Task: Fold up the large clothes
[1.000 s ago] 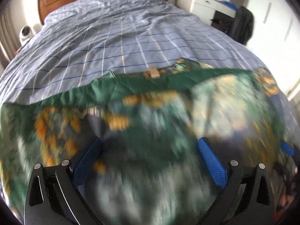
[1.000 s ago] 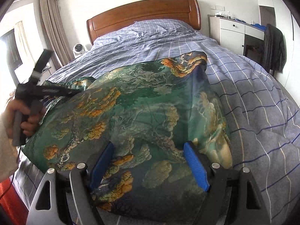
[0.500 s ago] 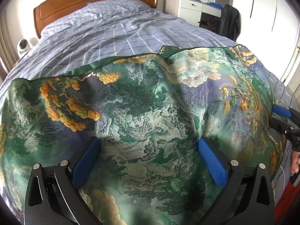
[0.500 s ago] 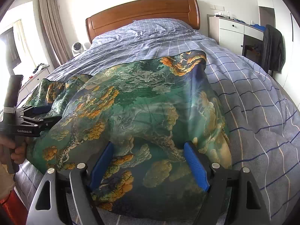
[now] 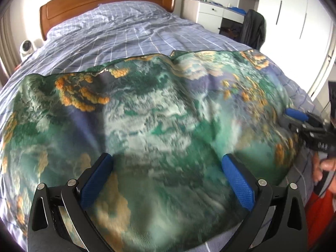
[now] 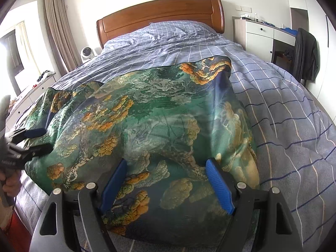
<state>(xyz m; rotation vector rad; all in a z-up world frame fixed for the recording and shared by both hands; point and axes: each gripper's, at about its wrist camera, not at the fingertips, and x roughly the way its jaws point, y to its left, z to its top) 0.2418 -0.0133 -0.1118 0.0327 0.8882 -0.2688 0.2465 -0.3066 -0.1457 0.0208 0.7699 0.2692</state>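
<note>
Lying on the bed [image 6: 283,109], green printed garment [image 6: 151,126] looks folded into a rough rectangle, near edge at the foot. Left tongs [image 5: 168,180] and right tongs [image 6: 168,180] both gape wide over it, gripping nothing. Judged partway: more folds and smoothing likely left.

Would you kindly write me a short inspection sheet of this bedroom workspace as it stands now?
Surface: bed with blue checked duvet, wooden headboard.
Job's things: green patterned garment spread across the foot of the bed.
Clutter: nothing seen on the bed.
Grippers: left gripper and right gripper both open over the garment, holding nothing.
Cables: nothing seen.
Surroundings: small fan, curtains, white dresser, dark jacket on a chair.
</note>
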